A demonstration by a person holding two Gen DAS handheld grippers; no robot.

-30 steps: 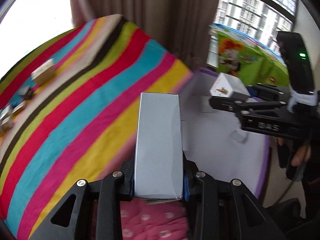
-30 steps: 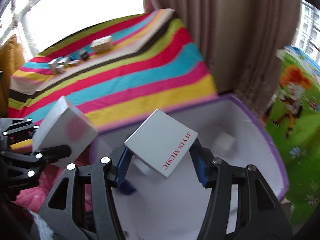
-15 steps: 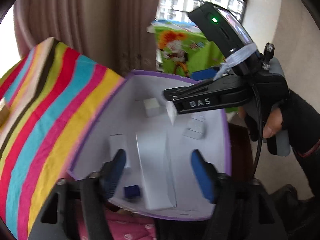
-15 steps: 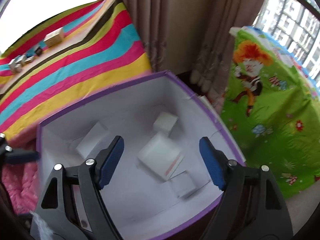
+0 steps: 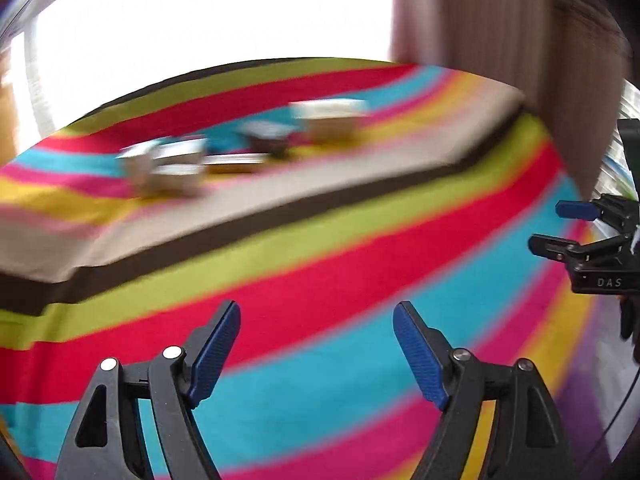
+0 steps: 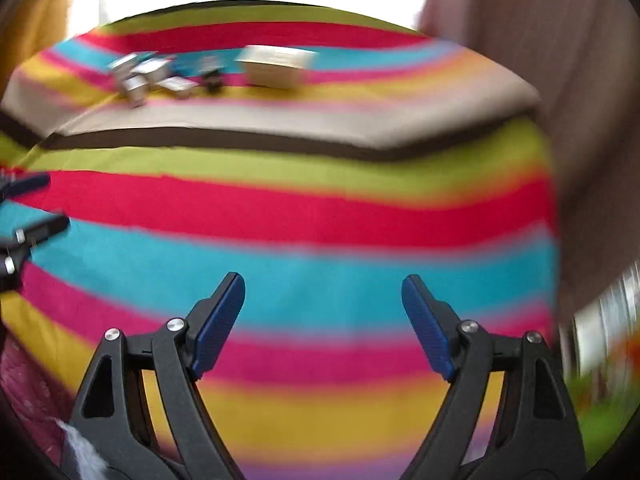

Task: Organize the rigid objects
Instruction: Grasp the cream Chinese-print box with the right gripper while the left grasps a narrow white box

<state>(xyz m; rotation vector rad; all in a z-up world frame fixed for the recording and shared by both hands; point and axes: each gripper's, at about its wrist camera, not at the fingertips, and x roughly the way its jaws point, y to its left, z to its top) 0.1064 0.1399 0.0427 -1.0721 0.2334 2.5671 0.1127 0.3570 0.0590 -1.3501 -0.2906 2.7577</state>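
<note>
My left gripper (image 5: 316, 320) is open and empty above the striped cloth (image 5: 320, 280). My right gripper (image 6: 322, 292) is open and empty too; it also shows at the right edge of the left wrist view (image 5: 560, 226). Far across the cloth lie several small boxes, all blurred: a beige box (image 5: 330, 120) (image 6: 276, 64), a dark small object (image 5: 268, 138) (image 6: 212, 76) and a cluster of pale small boxes (image 5: 168, 168) (image 6: 140, 74). The left gripper's tips show at the left edge of the right wrist view (image 6: 32, 204).
The striped cloth covers a raised surface with a step edge (image 5: 240, 224). A curtain (image 5: 520, 60) hangs at the right. A purple box rim (image 5: 580, 400) shows low right in the left wrist view. Bright window behind.
Both grippers let their white boxes go into the purple box, opened, and swung away from it to face the striped cloth and the far small boxes.
</note>
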